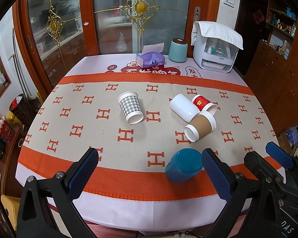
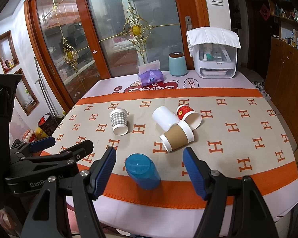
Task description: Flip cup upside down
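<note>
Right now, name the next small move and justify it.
Probably ease the right tongs forward and down around the blue plastic cup. It lies on its side on the orange-bordered runner, nearest of the cups, roughly between the open blue pads, and nothing is gripped yet.

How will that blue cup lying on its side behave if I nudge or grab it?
The blue cup lies on its side, so a nudge would probably roll it in a curve. It looks like smooth plastic, likely light and a bit slippery. The open right gripper sits either side of it.

Cups (image 2: 143, 171) on cloth (image 2: 238, 144), tissues (image 2: 151, 78) behind.
</note>
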Demonstrator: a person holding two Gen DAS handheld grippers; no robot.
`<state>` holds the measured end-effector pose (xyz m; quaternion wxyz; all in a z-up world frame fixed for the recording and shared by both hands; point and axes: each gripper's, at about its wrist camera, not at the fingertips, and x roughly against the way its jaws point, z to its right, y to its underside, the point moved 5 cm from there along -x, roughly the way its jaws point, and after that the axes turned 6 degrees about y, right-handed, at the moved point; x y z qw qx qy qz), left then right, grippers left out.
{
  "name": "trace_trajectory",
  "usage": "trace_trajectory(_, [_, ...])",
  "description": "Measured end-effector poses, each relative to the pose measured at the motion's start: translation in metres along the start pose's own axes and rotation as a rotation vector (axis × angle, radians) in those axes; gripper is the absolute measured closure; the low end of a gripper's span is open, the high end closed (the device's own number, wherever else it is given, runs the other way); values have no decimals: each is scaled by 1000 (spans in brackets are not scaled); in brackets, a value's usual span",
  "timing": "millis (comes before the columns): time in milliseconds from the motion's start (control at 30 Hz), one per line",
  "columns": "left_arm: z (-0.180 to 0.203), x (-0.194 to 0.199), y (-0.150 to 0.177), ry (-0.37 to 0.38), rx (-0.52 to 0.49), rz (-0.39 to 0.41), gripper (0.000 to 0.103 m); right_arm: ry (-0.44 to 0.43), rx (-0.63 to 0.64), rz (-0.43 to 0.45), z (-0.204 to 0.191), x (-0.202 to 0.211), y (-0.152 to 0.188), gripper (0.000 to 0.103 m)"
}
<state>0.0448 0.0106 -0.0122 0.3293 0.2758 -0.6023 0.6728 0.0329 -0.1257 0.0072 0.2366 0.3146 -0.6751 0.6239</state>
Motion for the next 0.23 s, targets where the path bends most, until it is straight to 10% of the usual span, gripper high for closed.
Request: trace_trajectory(233, [-1,-2,1,2,7,-13,1,-10,0,-5,-7,-3,2,33])
